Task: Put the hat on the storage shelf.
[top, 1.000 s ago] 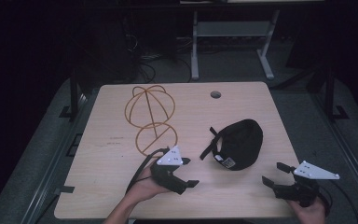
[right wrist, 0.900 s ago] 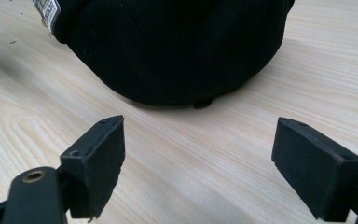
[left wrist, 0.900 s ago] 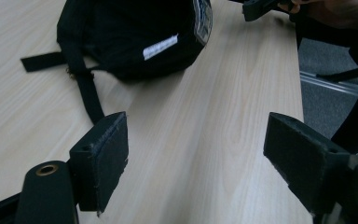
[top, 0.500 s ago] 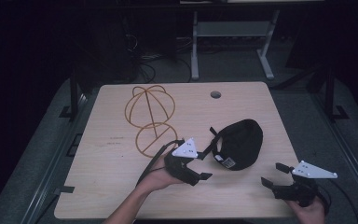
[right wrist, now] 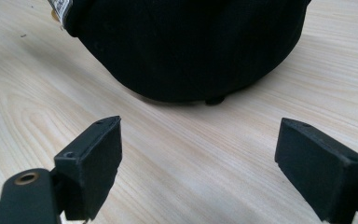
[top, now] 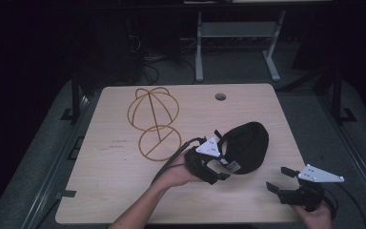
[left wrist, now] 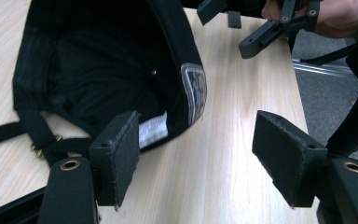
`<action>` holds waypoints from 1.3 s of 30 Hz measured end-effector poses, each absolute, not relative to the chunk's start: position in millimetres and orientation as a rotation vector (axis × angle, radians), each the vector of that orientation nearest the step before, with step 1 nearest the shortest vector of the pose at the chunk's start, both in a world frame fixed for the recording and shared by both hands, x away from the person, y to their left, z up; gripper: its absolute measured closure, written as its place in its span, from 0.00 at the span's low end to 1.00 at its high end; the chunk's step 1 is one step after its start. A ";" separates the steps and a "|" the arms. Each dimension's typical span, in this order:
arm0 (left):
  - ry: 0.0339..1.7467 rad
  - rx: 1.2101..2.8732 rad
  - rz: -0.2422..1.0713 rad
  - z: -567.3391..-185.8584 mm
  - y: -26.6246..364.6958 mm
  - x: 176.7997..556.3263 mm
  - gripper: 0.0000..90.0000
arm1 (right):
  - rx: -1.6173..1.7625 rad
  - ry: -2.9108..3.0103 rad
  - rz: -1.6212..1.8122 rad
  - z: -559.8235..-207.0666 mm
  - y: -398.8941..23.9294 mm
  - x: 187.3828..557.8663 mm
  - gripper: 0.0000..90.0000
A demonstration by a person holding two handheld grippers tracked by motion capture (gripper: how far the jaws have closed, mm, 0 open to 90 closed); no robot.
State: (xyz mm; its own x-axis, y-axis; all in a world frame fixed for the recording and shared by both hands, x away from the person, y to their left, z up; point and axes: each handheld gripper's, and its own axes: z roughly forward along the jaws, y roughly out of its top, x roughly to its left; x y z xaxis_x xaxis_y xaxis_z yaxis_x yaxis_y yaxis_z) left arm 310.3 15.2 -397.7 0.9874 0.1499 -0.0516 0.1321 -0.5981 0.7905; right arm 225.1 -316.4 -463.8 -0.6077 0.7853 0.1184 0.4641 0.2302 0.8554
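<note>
The black cap (top: 245, 145) lies at the table's (top: 109, 186) centre-right and blocks the straight way between the two grippers. The left gripper (top: 219, 164) sits at the cap's 8 o'clock edge, its jaws apart after closing a little, bare wood between them. The right gripper (top: 279, 180), jaws wide, is at the cap's 5 o'clock across open tabletop. The wire hat stand (top: 153, 121) stands at 10 o'clock; the 7 o'clock corner is free.

On the table (top: 124, 191), the wire stand (top: 153, 121) lies left of the cap (top: 248, 145) — well apart.
</note>
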 end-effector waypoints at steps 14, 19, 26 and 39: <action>0.128 2.288 0.023 -403.5 -6.7 318.3 0.49 | 1.143 2.194 1.355 -463.4 -313.8 226.0 0.16; 0.122 2.320 0.030 -410.0 -13.0 321.1 0.52 | 1.138 2.195 1.361 -463.4 -312.9 225.6 0.16; 0.098 2.361 0.041 -413.0 -19.2 324.0 0.62 | 1.136 2.205 1.370 -465.0 -311.1 226.9 0.16; 0.032 2.386 0.063 -403.0 -22.0 316.4 0.89 | 1.127 2.224 1.378 -466.3 -306.4 226.5 0.17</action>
State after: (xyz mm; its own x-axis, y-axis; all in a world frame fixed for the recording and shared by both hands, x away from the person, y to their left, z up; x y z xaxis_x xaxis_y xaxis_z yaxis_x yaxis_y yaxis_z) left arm 316.4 -22.0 -403.0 0.9985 0.0411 0.0362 0.0051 -0.7286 0.6850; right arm 226.5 -306.4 -466.3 -0.6512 0.7441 0.1496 0.4653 0.2356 0.8533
